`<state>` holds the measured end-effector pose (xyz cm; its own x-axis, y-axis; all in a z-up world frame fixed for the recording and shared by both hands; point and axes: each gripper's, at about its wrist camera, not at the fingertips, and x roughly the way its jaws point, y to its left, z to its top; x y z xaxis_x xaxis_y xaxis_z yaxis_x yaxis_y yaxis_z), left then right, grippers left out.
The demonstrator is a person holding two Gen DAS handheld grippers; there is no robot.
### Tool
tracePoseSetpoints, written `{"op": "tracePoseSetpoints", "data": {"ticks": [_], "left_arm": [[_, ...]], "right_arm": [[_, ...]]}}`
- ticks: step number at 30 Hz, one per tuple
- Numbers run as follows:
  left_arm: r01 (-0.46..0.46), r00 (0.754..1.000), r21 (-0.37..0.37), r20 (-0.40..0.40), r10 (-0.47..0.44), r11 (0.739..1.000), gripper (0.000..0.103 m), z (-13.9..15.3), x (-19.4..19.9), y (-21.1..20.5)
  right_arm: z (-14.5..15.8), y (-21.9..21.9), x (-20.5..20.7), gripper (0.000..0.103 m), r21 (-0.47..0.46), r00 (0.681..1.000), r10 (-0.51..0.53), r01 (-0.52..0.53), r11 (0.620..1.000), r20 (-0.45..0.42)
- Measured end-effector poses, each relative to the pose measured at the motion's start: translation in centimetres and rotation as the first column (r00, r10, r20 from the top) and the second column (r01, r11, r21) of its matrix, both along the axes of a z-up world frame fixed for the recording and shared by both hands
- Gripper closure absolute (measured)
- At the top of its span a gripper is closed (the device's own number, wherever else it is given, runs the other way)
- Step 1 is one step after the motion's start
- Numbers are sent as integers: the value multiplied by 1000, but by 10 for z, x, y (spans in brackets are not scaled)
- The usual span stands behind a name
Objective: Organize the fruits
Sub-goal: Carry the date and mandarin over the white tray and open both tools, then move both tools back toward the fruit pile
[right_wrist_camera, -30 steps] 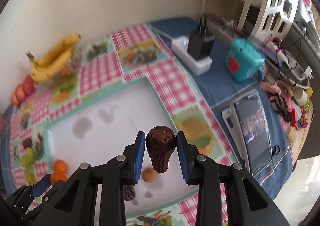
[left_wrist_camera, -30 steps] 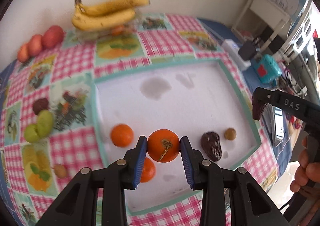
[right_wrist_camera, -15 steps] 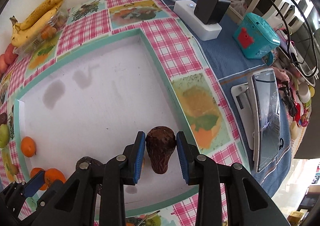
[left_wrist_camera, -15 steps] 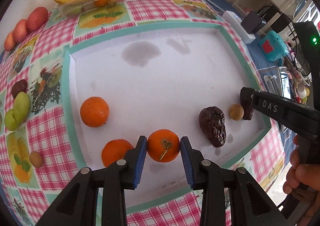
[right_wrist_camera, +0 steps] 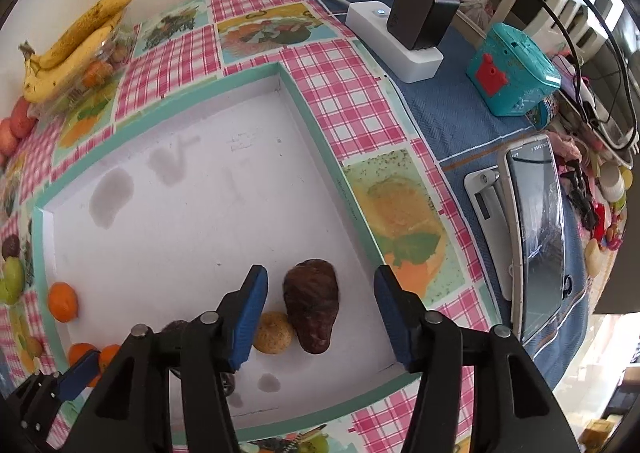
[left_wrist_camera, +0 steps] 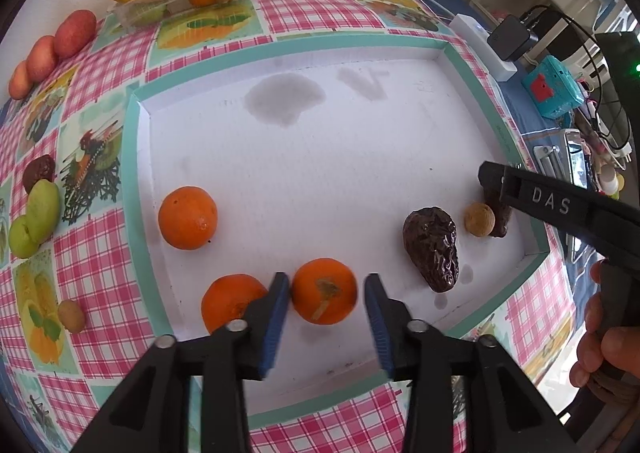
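Both grippers stand spread over the tray: left gripper around an orange, right gripper around a dark fruit on the floor. Risk — a retreating finger nudges them, and the orange rolls into its neighbour.

The only readable text is "DAS", in raised pale capitals on the black finger of the right gripper, at about three o'clock in the left wrist view. Faint small print runs along the teal rim of the white tray near the centre of the right wrist view, too small to read. No other labels or numbers can be made out.
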<state>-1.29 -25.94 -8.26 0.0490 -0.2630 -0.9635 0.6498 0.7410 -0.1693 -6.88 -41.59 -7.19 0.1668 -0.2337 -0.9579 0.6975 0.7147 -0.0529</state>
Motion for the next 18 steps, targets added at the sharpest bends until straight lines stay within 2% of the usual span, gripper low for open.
{"op": "tracePoseSetpoints", "data": {"ticks": [4,6,8,10,14,18], "left_arm": [[4,1000,-33,8,-4,999,43,12,1,3],[-6,1000,-51,17,6,999,38,19,5,7],[-31,999,-65,28,33,997,34,27,11,15],[-78,996,-63,46,81,995,29,33,20,26],[-166,982,-56,80,170,985,23,40,43,51],[-272,954,-28,126,273,962,22,43,73,83]], "right_arm": [[11,2,2,29,-25,1000,-6,6,1000,23],[17,4,2,28,-32,999,-8,9,999,41],[21,6,2,26,-37,999,-7,9,999,51],[24,9,3,16,-40,998,-6,8,999,59],[28,18,8,15,-44,997,8,-4,999,75],[29,30,17,15,-34,995,49,-47,998,81]]}}
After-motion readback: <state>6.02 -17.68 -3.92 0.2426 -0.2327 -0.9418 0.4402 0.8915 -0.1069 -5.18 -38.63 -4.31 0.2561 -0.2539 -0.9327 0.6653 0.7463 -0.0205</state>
